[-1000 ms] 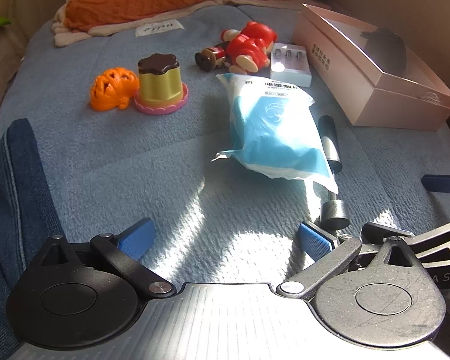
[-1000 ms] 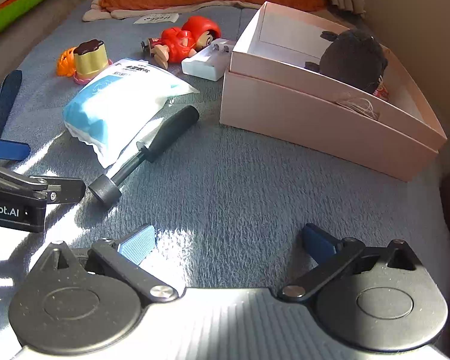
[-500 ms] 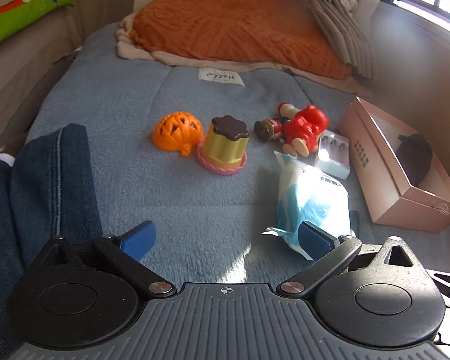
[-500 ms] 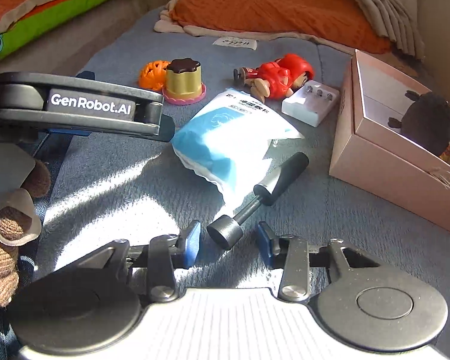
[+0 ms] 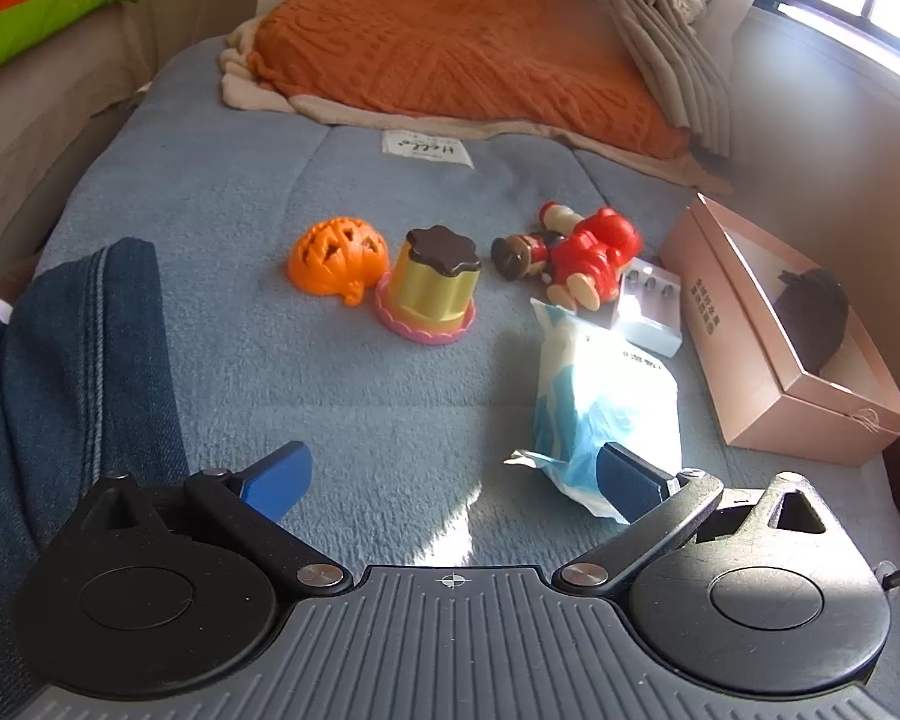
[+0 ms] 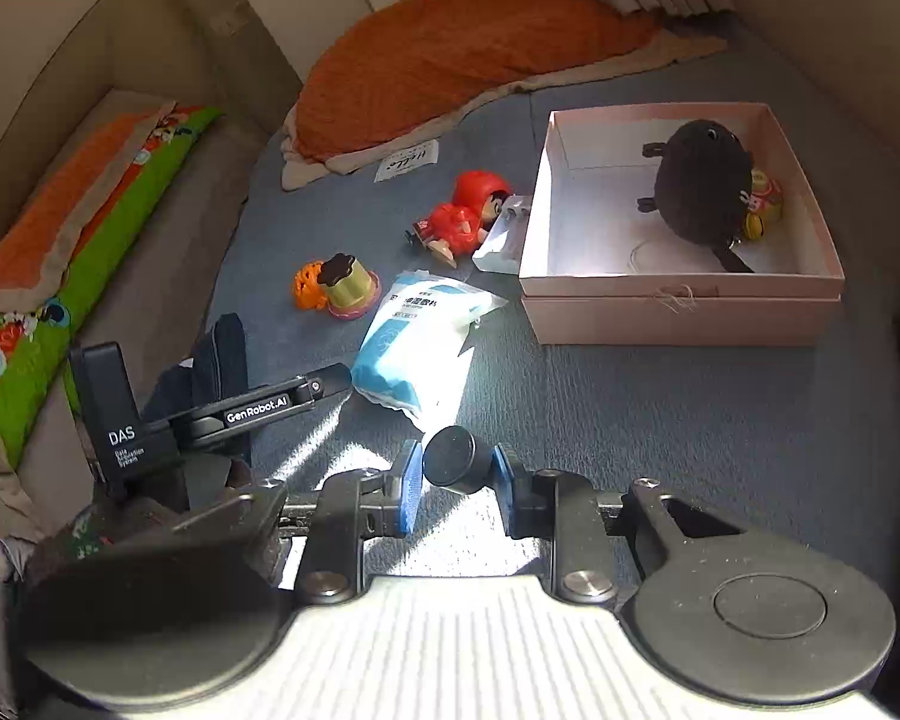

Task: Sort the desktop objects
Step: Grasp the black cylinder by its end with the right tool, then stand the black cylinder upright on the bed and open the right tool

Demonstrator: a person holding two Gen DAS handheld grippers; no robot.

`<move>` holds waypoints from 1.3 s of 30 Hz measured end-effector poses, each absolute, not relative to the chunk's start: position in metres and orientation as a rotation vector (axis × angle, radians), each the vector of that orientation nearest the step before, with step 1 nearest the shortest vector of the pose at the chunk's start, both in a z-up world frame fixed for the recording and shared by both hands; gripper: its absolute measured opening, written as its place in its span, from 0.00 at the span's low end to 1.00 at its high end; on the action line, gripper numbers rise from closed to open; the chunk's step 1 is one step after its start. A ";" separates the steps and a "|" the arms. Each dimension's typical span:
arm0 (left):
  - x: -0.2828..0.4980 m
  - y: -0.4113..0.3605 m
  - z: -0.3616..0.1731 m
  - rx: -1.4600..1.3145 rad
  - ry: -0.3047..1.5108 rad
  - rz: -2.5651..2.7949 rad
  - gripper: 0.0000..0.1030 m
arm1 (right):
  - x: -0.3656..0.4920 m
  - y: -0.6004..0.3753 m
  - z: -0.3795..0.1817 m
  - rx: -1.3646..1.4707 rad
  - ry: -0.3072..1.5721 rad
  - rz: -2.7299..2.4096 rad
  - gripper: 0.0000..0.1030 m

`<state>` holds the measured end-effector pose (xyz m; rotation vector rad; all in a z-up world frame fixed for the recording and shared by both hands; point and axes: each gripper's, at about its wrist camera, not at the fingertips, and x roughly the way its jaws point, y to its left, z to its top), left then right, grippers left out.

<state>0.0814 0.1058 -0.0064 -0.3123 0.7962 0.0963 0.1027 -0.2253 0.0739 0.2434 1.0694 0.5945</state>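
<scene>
A blue blanket covers the bed (image 6: 660, 414), sunlit in patches. The right claw (image 6: 459, 483) is closing, its pads pressing the round end of a black handled tool (image 6: 455, 455), lifted clear. It looks rigid, smooth and likely end-heavy, so it may swing. The left claw (image 5: 450, 477) hangs released, holding nothing. The pink box (image 6: 681, 315) with a black plush (image 6: 699, 183) lies ahead; a blue wipes pack (image 6: 417, 339) sits between.

Glossy plastic pumpkin (image 5: 337, 260) and figurine (image 5: 594, 252) (both smooth) lie on matt, fuzzy blue blanket (image 5: 354, 384).
</scene>
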 end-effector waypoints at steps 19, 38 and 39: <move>0.082 0.107 -0.008 -0.315 0.823 0.090 1.00 | 0.097 -0.228 0.027 0.001 1.113 0.391 0.21; 0.082 0.105 -0.010 -0.315 0.829 0.090 1.00 | 0.060 -0.197 0.045 -0.383 0.905 0.456 0.63; 0.082 0.105 -0.010 -0.316 0.830 0.090 1.00 | 0.058 -0.193 0.043 -0.409 0.892 0.463 0.64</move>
